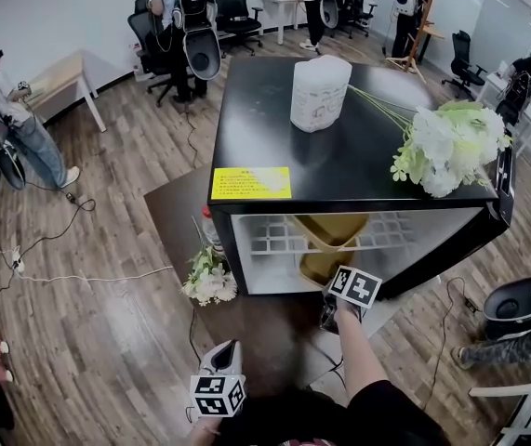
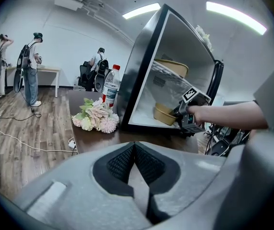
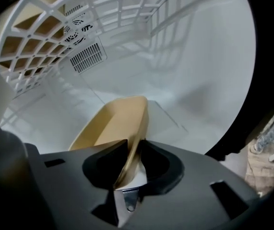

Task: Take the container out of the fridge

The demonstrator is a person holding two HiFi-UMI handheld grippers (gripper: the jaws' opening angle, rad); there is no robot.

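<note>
Left claw (image 2: 134,145): pressed together, empty, facing the bench (image 2: 113,138).
Right claw (image 3: 129,150): clamped on the container (image 3: 113,123) wall; only its own view shows the grip.
Container: on the fridge (image 1: 274,128) floor, under the wire shelf (image 3: 93,8).
Head view: just its tan edge.

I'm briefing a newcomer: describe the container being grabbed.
Find the open black fridge with flowers on top. Under its wire shelf, a tan container sits at the bottom. The right gripper grips its rim; its twin is up on the shelf.
</note>
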